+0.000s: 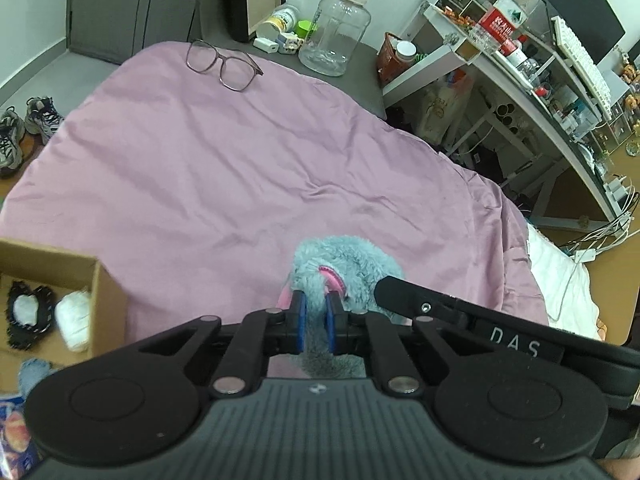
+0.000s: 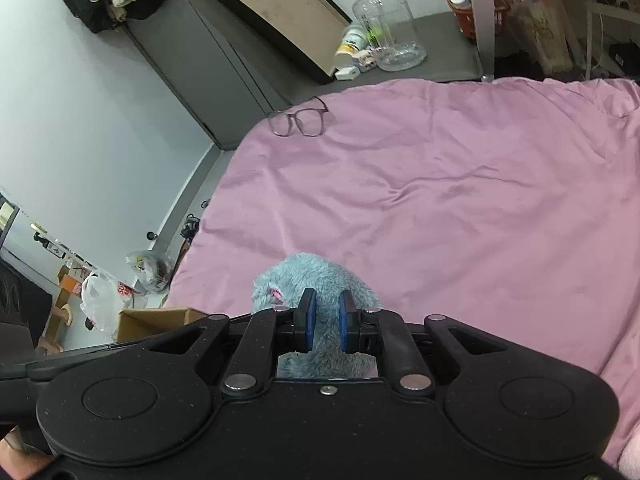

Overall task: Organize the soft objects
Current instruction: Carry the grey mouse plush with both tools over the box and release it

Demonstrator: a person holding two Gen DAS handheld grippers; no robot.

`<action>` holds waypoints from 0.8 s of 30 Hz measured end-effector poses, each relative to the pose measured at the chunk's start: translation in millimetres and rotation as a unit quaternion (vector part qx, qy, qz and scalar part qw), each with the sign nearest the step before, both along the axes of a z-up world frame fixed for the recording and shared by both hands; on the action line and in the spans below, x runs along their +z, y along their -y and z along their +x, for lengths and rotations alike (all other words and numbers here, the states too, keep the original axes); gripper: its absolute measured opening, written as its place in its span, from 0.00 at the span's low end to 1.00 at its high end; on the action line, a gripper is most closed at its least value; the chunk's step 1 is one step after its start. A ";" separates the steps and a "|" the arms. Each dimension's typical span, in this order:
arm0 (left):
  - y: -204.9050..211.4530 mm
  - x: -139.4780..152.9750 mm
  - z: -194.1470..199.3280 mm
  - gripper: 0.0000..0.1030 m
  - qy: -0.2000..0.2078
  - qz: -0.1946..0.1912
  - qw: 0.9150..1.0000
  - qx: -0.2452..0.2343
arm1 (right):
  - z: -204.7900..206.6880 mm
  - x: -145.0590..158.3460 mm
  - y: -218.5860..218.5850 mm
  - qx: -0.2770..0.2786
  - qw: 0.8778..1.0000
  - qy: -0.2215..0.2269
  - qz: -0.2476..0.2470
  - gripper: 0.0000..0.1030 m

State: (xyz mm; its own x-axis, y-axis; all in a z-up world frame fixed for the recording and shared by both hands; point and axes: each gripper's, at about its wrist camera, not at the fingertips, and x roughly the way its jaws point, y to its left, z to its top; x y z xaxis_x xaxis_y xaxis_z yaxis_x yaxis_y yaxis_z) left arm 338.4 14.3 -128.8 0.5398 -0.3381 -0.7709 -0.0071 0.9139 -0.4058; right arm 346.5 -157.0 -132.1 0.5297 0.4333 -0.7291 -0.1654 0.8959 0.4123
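Observation:
A fluffy grey-blue plush toy (image 1: 352,264) with pink ear trim is held over the pink bedsheet (image 1: 224,168). My left gripper (image 1: 316,312) is shut on the plush near its pink ear. My right gripper (image 2: 327,312) is shut on another part of the same plush (image 2: 316,272). The right gripper's black arm (image 1: 460,312) shows at the right of the left wrist view. An open cardboard box (image 1: 100,296) at the lower left holds a black fuzzy item (image 1: 28,312) and a white soft item (image 1: 74,316). The box (image 2: 156,322) also shows in the right wrist view.
Glasses (image 1: 224,64) lie at the sheet's far edge. A clear water jug (image 1: 336,32) and small bottles stand on the grey ledge behind. A cluttered white desk (image 1: 540,72) is at the right. Shoes (image 1: 24,128) are on the floor at the left.

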 end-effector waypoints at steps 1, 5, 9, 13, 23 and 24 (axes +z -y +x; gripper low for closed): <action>-1.7 2.2 -4.0 0.09 0.002 0.001 1.000 0.000 | -3.6 1.7 -1.4 0.001 1.000 0.001 0.002 0.12; -12.2 11.0 -19.5 0.09 0.011 0.000 1.000 0.004 | -17.4 10.5 -11.9 0.008 1.000 0.008 0.003 0.11; -24.7 20.2 -36.4 0.09 0.023 0.000 1.000 0.010 | -28.7 19.3 -23.0 0.015 1.000 0.016 0.007 0.12; -33.6 27.3 -49.2 0.09 0.033 0.005 0.999 0.011 | -39.8 26.4 -33.5 0.021 0.999 0.023 0.007 0.11; -65.1 39.5 -75.8 0.09 0.048 0.001 0.999 0.024 | -60.1 40.7 -64.2 0.044 0.998 0.040 0.003 0.11; -68.3 39.9 -78.2 0.09 0.049 0.000 0.998 0.026 | -62.3 41.9 -67.7 0.047 0.998 0.041 0.002 0.12</action>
